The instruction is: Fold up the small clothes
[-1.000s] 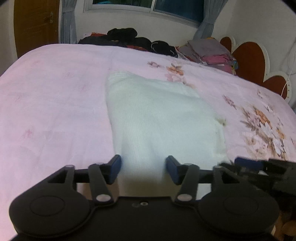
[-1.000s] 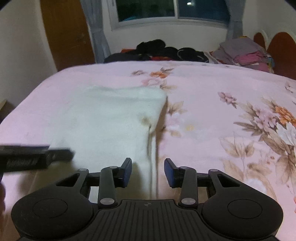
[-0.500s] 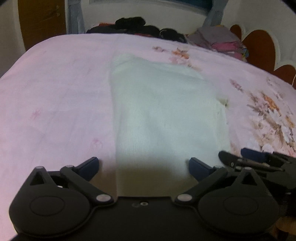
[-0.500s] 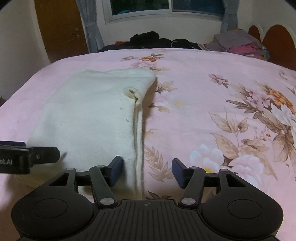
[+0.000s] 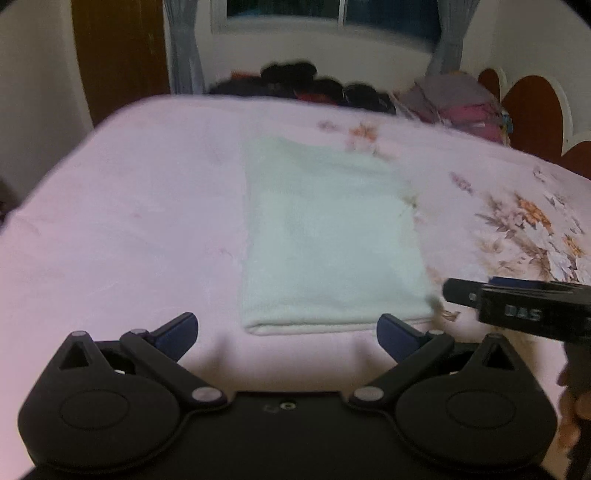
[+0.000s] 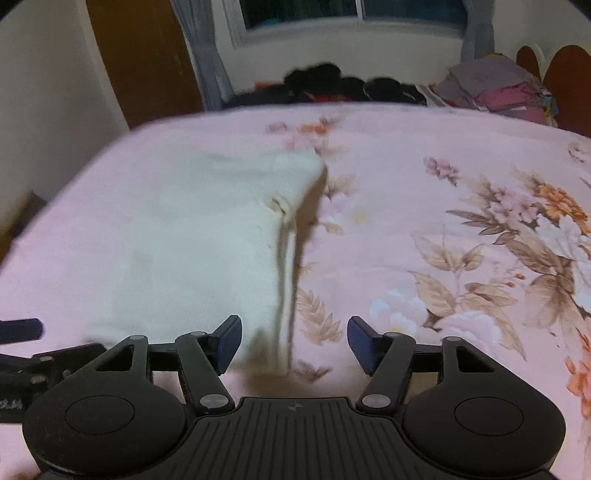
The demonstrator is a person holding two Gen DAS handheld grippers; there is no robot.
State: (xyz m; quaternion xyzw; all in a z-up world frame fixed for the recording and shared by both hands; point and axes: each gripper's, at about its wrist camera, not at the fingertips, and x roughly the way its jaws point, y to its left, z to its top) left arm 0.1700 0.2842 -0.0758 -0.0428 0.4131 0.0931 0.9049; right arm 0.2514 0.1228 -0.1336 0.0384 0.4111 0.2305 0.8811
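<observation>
**Folded white garment lies flat on pink bedspread, both grippers clear of it**

Left wrist view: My left gripper (image 5: 286, 334) hangs just short of the near edge of the white garment (image 5: 328, 236), its blue-padded fingers (image 5: 177, 334) spread wide apart and holding nothing. The garment lies folded into a rough rectangle on the pink floral bedspread (image 5: 122, 221), its near fold facing me. At the right edge of the frame the right gripper (image 5: 517, 308) reaches in near the garment's near-right corner; from here I cannot tell whether it touches the cloth. Beyond the far edge of the bed sit a dark pile of clothes (image 5: 310, 85) and, to its right, a stack of folded clothes (image 5: 461, 99), under a window (image 5: 332, 14).

Right wrist view: My right gripper (image 6: 294, 343) has its fingers (image 6: 362, 343) apart and empty, straddling the garment's (image 6: 184, 240) near-right corner from above. The garment's layered right edge runs away from me, with the flowered part of the bedspread (image 6: 461, 240) to its right. The left gripper (image 6: 29, 354) shows at the near-left edge of the frame.
</observation>
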